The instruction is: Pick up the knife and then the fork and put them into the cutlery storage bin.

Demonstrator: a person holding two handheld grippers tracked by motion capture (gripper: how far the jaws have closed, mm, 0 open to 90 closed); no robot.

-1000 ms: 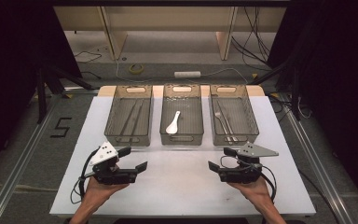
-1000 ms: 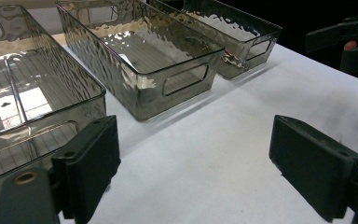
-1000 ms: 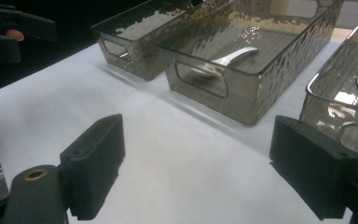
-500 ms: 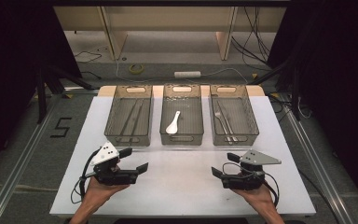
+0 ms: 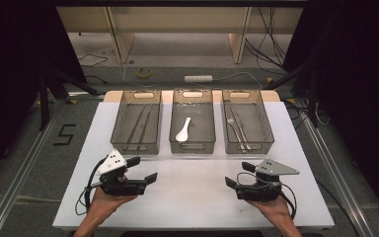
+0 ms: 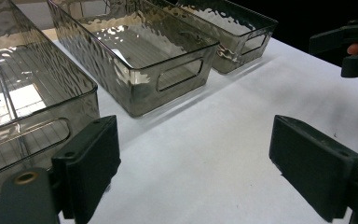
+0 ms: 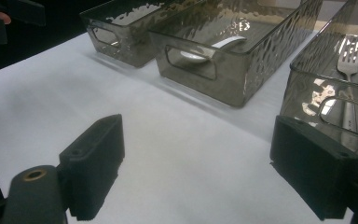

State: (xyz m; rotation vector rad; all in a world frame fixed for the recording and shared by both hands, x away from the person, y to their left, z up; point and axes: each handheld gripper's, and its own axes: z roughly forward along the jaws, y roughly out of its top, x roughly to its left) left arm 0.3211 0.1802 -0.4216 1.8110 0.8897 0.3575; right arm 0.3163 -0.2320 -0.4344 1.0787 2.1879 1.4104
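Observation:
Three smoky clear bins stand in a row at the back of the white table (image 5: 192,197). The left bin (image 5: 136,149) holds long thin metal sticks (image 5: 141,121). A white spoon (image 5: 183,131) lies in the middle bin (image 5: 192,149), and a fork and knife (image 5: 237,127) lie in the right bin (image 5: 250,148). My left gripper (image 5: 142,169) rests near the front left, open and empty, with bare table between its jaws (image 6: 200,163). My right gripper (image 5: 240,174) sits at the front right, also open and empty (image 7: 200,163). The fork (image 7: 350,60) lies in the bin close to its right jaw.
A broad strip of bare white table lies between the two grippers and the bins. Beyond the table are a floor with cables, a white power strip (image 5: 198,78) and wooden furniture legs. A metal rail (image 5: 24,163) runs along the left side.
My right gripper has drawn back slightly toward the near edge of the table. The left gripper has shifted only a little. Both stay open.

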